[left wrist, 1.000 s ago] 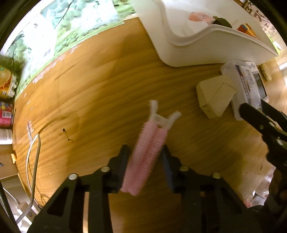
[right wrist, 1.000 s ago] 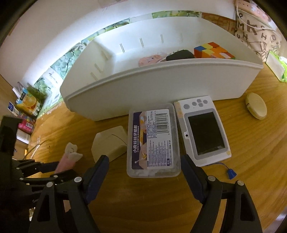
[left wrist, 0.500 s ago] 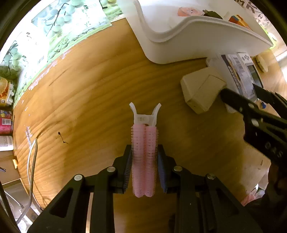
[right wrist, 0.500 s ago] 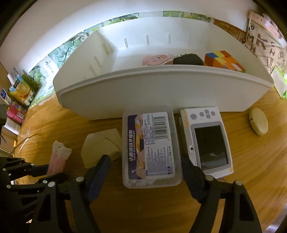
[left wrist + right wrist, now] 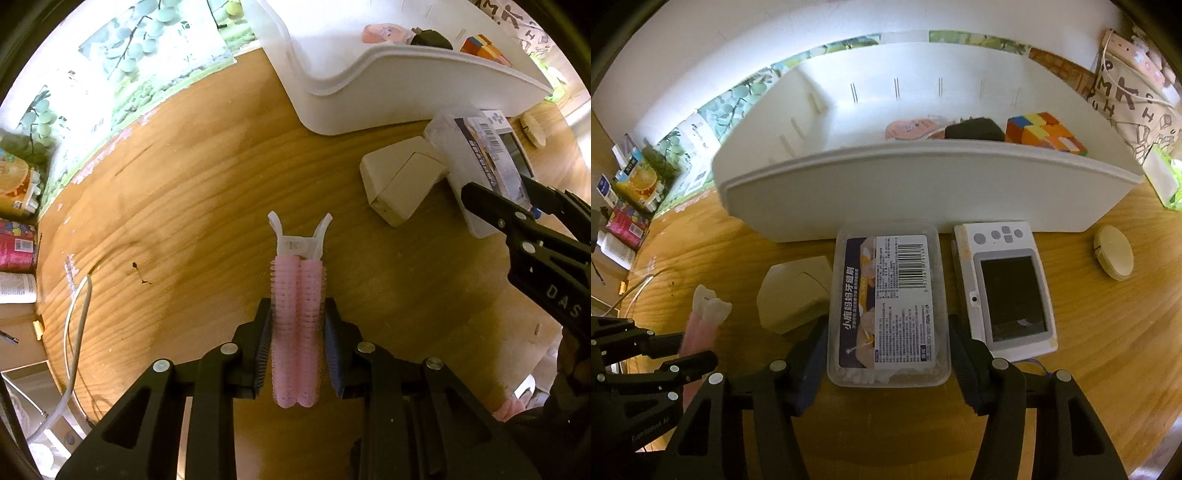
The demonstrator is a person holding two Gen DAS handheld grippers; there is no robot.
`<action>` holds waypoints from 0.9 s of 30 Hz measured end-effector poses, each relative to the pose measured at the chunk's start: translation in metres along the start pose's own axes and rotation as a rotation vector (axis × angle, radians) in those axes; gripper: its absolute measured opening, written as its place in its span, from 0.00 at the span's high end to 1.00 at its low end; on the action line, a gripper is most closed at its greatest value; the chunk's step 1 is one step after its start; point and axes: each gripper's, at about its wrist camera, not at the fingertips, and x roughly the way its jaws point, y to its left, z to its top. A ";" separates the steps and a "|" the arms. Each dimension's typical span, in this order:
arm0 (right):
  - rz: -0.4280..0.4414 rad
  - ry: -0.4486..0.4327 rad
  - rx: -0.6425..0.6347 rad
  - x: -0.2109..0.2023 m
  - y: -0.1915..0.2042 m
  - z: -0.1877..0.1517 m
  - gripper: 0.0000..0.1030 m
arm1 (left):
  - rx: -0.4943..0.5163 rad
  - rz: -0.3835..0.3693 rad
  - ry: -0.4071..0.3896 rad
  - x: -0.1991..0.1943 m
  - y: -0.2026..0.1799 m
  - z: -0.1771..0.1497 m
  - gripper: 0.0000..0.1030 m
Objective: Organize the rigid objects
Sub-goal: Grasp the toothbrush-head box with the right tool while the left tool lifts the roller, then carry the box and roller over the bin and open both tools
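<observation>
I have the pink hair-roller clip pinched in my left hand-held gripper above the worktop. My right hand-held gripper has just been closing around the clear plastic box, lying against the white bin.

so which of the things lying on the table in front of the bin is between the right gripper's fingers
The clear plastic box with the barcode label; the right gripper straddles it. The cream box and white handheld device lie beside it, outside the fingers.

left gripper clamps pink hair-roller clip | above wooden table | white bin beyond
</observation>
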 end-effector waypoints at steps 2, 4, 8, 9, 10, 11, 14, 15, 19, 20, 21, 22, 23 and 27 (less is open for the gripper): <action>0.002 -0.013 -0.011 -0.008 0.000 -0.003 0.41 | -0.003 0.001 -0.010 -0.006 -0.001 -0.002 0.73; 0.013 -0.027 -0.025 -0.018 0.002 -0.006 0.41 | -0.008 0.003 -0.022 -0.014 0.000 -0.003 0.73; 0.023 -0.057 -0.069 -0.039 0.007 -0.010 0.41 | -0.014 0.012 -0.054 -0.031 -0.002 -0.006 0.73; 0.027 -0.063 -0.076 -0.043 0.007 -0.011 0.41 | -0.015 0.015 -0.063 -0.035 -0.003 -0.007 0.73; 0.032 -0.073 -0.088 -0.050 0.008 -0.011 0.41 | -0.018 0.018 -0.077 -0.041 -0.004 -0.007 0.73; 0.034 -0.080 -0.096 -0.054 0.010 -0.011 0.41 | -0.022 0.021 -0.086 -0.045 -0.004 -0.008 0.73; 0.045 -0.100 -0.117 -0.067 0.010 -0.009 0.41 | -0.037 0.033 -0.121 -0.062 -0.008 -0.013 0.73; 0.048 -0.108 -0.125 -0.071 0.010 -0.008 0.41 | -0.042 0.034 -0.133 -0.068 -0.007 -0.014 0.73; 0.058 -0.146 -0.163 -0.091 0.010 -0.005 0.41 | -0.062 0.037 -0.183 -0.084 -0.005 -0.013 0.73; 0.060 -0.156 -0.171 -0.095 0.011 -0.004 0.41 | -0.065 0.039 -0.195 -0.088 -0.005 -0.011 0.73; 0.063 -0.166 -0.179 -0.099 0.010 -0.002 0.41 | -0.068 0.043 -0.209 -0.092 -0.005 -0.009 0.73; 0.068 -0.182 -0.189 -0.105 0.010 0.001 0.41 | -0.070 0.046 -0.219 -0.097 -0.004 -0.005 0.73; 0.071 -0.191 -0.195 -0.108 0.009 0.003 0.41 | -0.071 0.050 -0.225 -0.099 -0.004 -0.004 0.73; 0.083 -0.243 -0.230 -0.123 0.007 0.014 0.41 | -0.076 0.062 -0.270 -0.115 -0.007 0.008 0.73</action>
